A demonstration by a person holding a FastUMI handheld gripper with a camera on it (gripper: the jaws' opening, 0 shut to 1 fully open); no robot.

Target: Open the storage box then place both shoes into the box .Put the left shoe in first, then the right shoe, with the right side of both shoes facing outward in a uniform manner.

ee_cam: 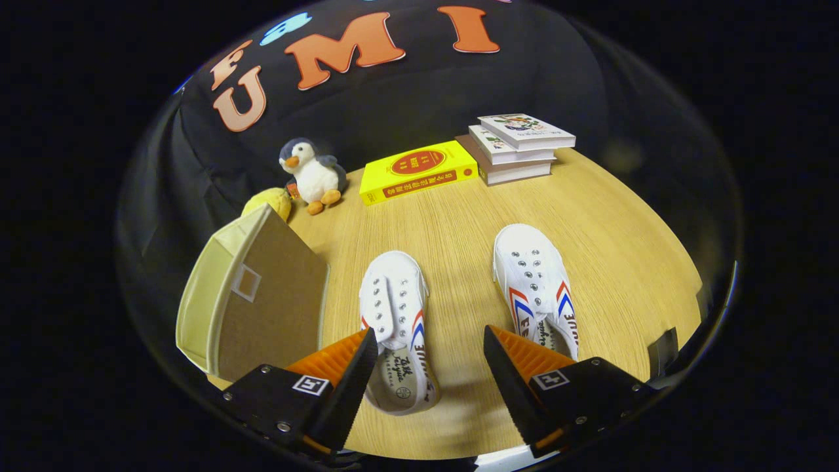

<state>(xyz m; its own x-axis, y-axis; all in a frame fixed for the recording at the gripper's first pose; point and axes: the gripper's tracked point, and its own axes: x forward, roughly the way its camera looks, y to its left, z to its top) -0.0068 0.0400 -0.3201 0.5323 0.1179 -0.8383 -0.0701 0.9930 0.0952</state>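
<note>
- Worktop (609,262): wood-grain, carrying every item below.
- Storage box (262,301): near left, lid shut.
- Your tool (429,341): fingers spread wide, holding nothing.
- Left shoe (396,314): heel between your fingers.
- Right shoe (534,285): just right of it, apart.
- Yellow book (416,172), book stack (518,147), penguin toy (313,174): far side.

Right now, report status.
Tongs open, holding nothing, over the left shoe. Right shoe just beyond the right finger. Storage box beside them, lid shut. Nothing in between.

The gripper camera is looking down and forward over the wooden table (459,223) — sitting close above its near edge — facing the far edge.
</note>
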